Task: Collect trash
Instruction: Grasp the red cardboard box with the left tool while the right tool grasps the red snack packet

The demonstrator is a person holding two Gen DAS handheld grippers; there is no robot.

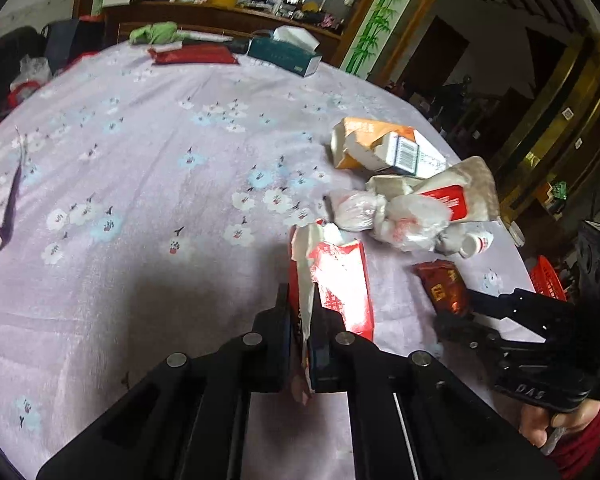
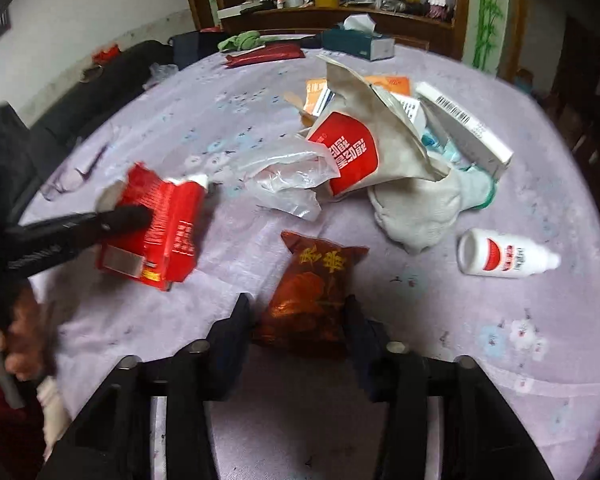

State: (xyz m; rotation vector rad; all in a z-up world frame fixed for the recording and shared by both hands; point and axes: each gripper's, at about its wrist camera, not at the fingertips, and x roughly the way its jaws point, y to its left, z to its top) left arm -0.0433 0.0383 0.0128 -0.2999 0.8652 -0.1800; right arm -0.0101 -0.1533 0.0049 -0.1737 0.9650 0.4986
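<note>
Both cameras sit low and close over the bench (image 1: 140, 184), each looking forward along its own claw toward the far cabinet. The left wrist view faces the bench from the left, with the trash heap (image 1: 404, 196) to its right. The right wrist view meets that heap (image 2: 372, 152) head-on. Both share the heap, the red carton (image 1: 340, 280) (image 2: 160, 224), the tissue box (image 1: 286, 56) (image 2: 358, 42) and each other's claw.

left gripper (image 1: 303, 312) – clamped on torn red carton (image 1: 340, 276) | right gripper (image 1: 456, 312) – at brown packet (image 1: 442, 284)
</note>
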